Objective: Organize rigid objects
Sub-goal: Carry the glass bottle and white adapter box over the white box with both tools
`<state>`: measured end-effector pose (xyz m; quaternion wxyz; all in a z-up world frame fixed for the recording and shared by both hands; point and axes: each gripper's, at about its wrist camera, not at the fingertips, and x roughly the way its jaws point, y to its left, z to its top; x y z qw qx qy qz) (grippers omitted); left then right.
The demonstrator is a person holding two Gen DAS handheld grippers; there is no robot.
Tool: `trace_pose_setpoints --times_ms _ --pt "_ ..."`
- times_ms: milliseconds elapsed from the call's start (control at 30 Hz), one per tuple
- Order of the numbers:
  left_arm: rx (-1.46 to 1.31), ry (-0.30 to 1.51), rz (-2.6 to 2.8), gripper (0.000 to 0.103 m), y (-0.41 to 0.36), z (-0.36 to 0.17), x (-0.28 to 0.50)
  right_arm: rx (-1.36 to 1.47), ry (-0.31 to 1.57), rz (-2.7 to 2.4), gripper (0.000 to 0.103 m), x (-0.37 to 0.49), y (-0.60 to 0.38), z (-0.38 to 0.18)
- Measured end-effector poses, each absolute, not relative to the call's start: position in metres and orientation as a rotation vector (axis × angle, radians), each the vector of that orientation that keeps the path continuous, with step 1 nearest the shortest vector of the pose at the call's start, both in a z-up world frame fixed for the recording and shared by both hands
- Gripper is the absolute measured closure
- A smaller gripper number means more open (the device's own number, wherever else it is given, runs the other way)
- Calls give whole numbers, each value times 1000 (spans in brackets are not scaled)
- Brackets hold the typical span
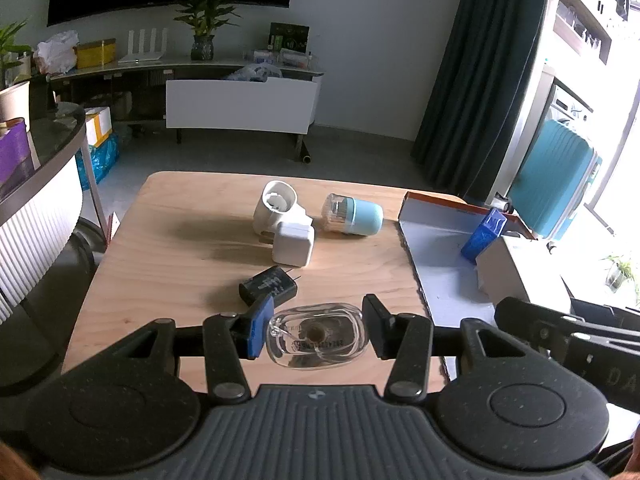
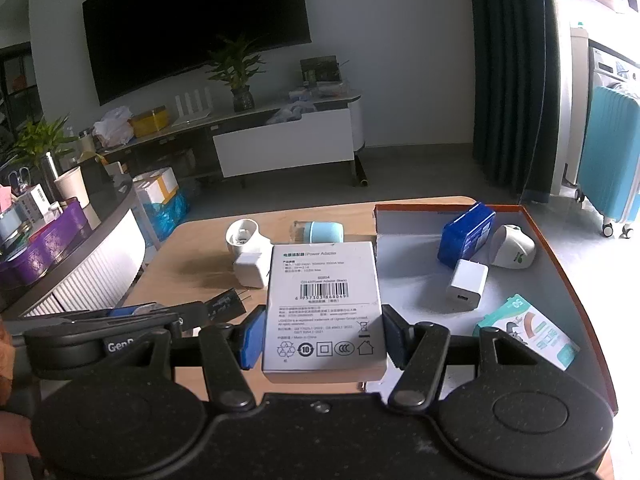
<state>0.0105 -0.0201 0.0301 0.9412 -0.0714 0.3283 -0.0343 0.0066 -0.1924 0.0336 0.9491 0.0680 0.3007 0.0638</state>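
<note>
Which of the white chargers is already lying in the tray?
The small white charger with a port facing the camera. It lies inside the orange-rimmed tray, near the blue box; the bigger white adapter sits on the wooden table.

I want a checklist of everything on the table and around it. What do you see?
Surface: wooden table, with an orange-edged tray on its right side.
Job's things: on the wood, a white plug adapter, a blue-capped jar on its side and a black charger. In the tray, a blue box, a white charger, a white mouse and a green packet.
Clutter: nothing seen on the table.
Grippers: left gripper has its fingers around a clear glass bottle; right gripper grips a white box.
Cables: nothing seen.
Surroundings: TV, plant, teal suitcase, dark curtain.
</note>
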Motion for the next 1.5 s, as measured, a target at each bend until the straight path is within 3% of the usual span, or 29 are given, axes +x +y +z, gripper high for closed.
trace_pose_setpoints --times_ms 1500 --pt "-87 677 -183 54 -93 32 25 201 555 2 32 -4 -262 42"
